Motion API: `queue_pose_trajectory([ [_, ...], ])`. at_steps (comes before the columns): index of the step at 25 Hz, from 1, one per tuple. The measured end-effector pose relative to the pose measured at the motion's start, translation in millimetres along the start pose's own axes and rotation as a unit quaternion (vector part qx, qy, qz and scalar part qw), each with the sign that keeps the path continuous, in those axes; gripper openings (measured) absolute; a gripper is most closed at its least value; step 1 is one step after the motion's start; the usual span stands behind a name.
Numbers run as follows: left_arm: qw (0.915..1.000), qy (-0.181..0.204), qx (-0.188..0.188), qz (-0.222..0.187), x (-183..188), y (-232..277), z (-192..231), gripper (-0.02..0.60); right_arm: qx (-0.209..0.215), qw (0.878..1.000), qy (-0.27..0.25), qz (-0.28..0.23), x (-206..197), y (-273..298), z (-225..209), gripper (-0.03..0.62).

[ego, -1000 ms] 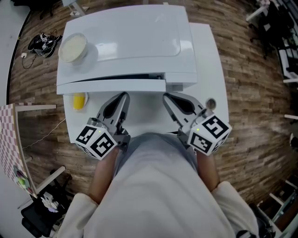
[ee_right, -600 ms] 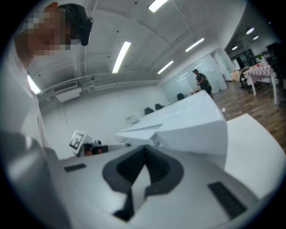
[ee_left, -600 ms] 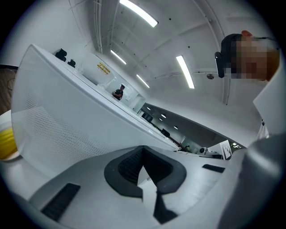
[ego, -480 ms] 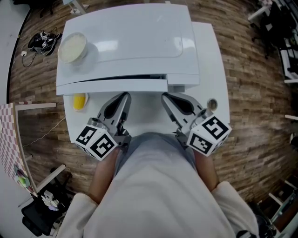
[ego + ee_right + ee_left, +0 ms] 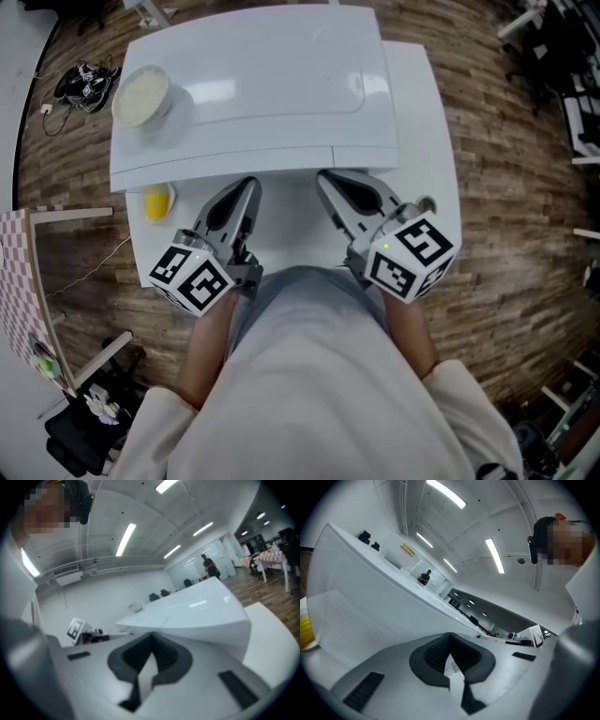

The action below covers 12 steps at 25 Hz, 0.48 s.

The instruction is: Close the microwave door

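Jaws pressed together and empty on both my left gripper [image 5: 249, 187] and right gripper [image 5: 324, 177]. Just ahead of both tips lies the microwave door [image 5: 356, 611], its length running crosswise, seemingly flush with the microwave [image 5: 253, 84]. My right tip is nearer.

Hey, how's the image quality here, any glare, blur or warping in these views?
Head view: sharp, soft ceiling-light glare on the microwave top, edges bowed. Left gripper view: strong fisheye, dark corners, fairly crisp. Right gripper view: same fisheye, noticeably softer, with the near fingers blurred.
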State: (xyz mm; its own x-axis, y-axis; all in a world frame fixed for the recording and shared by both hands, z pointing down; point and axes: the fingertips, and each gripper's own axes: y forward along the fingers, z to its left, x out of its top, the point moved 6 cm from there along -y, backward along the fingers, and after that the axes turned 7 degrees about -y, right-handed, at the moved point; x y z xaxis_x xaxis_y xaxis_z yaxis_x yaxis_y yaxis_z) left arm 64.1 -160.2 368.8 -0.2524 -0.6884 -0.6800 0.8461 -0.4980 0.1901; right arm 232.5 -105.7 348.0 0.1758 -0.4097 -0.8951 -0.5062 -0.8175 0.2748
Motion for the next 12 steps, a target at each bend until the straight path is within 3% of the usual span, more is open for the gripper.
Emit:
queue_pose_trajectory([
  [4, 1.0, 0.0, -0.002, 0.006, -2, 0, -4, 0.017, 0.021, 1.0, -0.005, -0.002, 2, 3, 6, 0.018],
  [12, 0.9998, -0.001, -0.001, 0.019, -11, -8, -3, 0.017, 0.013, 1.0, 0.022, -0.007, -11, -11, 3, 0.018],
])
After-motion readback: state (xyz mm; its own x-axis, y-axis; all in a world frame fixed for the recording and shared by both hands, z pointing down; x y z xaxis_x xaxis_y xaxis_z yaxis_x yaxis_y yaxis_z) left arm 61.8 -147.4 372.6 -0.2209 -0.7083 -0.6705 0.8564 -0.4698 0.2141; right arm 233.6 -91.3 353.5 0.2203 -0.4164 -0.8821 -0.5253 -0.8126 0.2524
